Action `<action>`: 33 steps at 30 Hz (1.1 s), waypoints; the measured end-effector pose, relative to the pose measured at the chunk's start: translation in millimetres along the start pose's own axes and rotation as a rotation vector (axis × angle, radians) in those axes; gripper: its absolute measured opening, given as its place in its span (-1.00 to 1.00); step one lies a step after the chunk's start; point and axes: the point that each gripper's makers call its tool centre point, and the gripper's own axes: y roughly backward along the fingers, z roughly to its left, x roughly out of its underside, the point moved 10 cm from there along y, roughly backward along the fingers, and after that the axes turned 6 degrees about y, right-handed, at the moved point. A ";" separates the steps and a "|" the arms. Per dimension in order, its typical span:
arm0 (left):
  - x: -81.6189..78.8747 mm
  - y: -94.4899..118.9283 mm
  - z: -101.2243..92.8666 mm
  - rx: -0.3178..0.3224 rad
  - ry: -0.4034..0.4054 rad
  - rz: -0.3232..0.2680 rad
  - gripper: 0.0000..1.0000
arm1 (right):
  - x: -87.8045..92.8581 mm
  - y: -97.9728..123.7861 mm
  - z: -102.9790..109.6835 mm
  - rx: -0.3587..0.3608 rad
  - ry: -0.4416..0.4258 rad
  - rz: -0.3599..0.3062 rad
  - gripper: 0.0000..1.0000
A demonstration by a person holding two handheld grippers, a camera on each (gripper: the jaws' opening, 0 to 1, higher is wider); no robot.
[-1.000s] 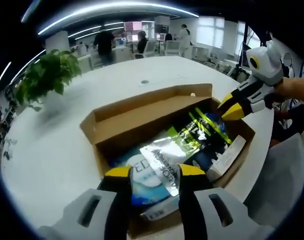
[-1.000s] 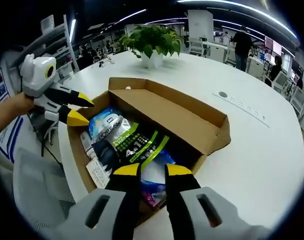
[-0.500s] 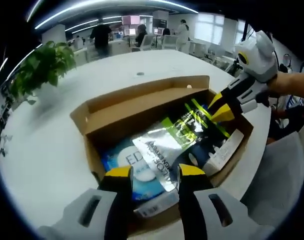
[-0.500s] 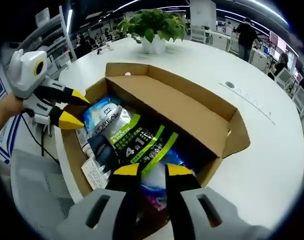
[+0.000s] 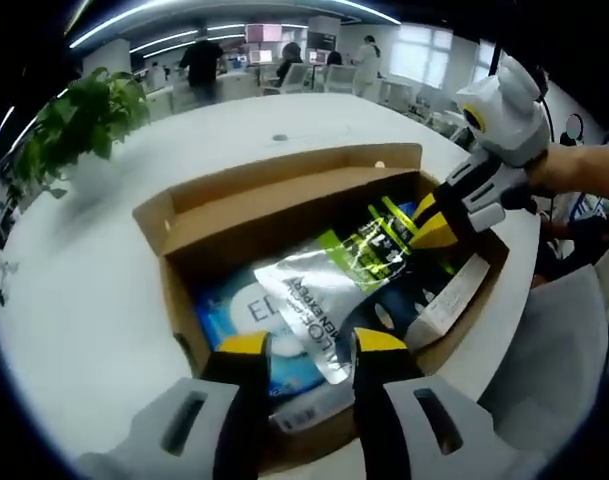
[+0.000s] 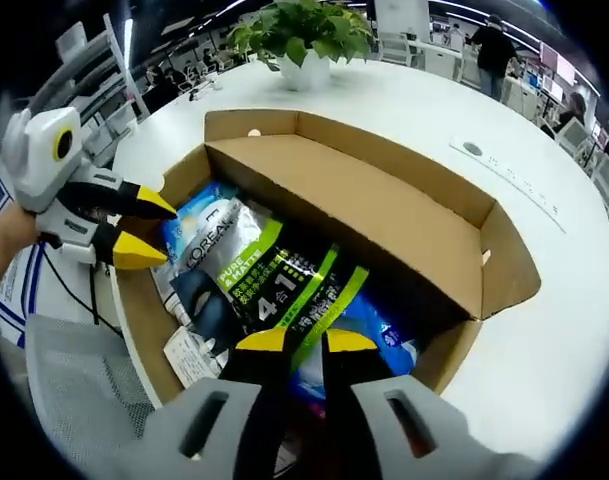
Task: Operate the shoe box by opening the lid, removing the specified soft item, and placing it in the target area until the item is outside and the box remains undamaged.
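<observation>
Sitting open on the smooth white round table, the plain brown corrugated cardboard shoe box has its lid folded back upright along the far side. Inside, a glossy silver, black and lime-green soft pouch lies on top, printed "L'OREAL", "PURE & MATTE" and "4 in 1". Beneath it there's a shiny blue and white packet with big letters "ED", and a flat white carton against the right wall. The right gripper hovers over the pouch's near end, yellow-tipped jaws narrowly parted, grasping nothing. The left gripper hangs above the box's near edge, jaws spread, empty. A leafy green potted plant stands far across the table.
</observation>
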 end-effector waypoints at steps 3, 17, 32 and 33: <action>0.0 -3.9 -0.2 0.004 0.007 0.018 -0.45 | 1.2 -0.5 -0.5 -0.002 0.011 0.003 -0.87; 5.1 -18.8 0.8 0.014 0.089 0.102 -0.59 | 4.0 -2.4 -1.9 -0.008 0.037 -0.001 -0.96; 8.7 -21.7 -5.3 0.050 0.144 0.075 -0.90 | 4.4 -2.6 2.0 0.015 0.100 -0.019 -1.00; 8.4 -21.5 -5.5 0.051 0.143 0.073 -0.93 | 4.5 -2.4 2.1 0.017 0.098 -0.023 -1.00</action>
